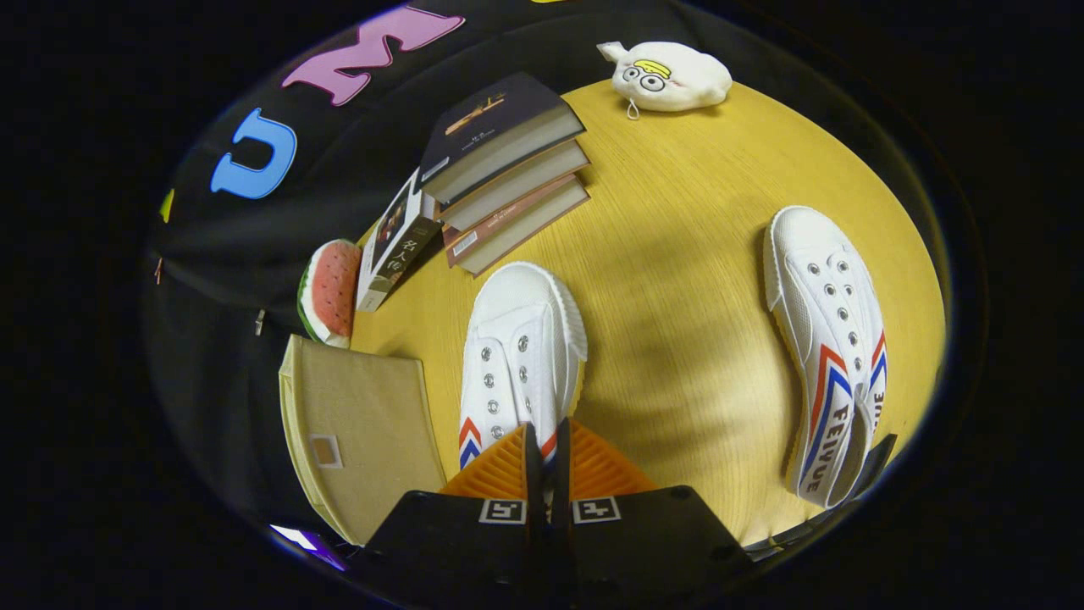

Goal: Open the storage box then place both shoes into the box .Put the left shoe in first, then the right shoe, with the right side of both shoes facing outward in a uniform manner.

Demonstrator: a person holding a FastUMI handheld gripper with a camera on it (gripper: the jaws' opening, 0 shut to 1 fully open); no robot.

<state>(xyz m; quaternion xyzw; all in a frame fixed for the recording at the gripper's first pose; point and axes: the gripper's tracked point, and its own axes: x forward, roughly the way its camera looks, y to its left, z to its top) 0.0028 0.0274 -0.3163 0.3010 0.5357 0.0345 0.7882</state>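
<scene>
A white canvas shoe (521, 347) with red and blue stripes points away from me, its heel end at my fingers. My gripper (547, 434) is shut on the rim of this shoe's opening, with only a thin strip of the shoe showing between the fingers. A second matching white shoe (826, 339) lies on the yellow wooden table (677, 254) off to the right, tilted so that its striped side shows. The beige fabric storage box (356, 432) sits left of the held shoe, a small label window on its face. I cannot tell whether the box is open.
A stack of three books (508, 169) lies beyond the held shoe, with another book (394, 241) leaning beside it. A watermelon-slice toy (330, 292) sits just past the box. A white plush pouch (669, 78) rests at the table's far edge.
</scene>
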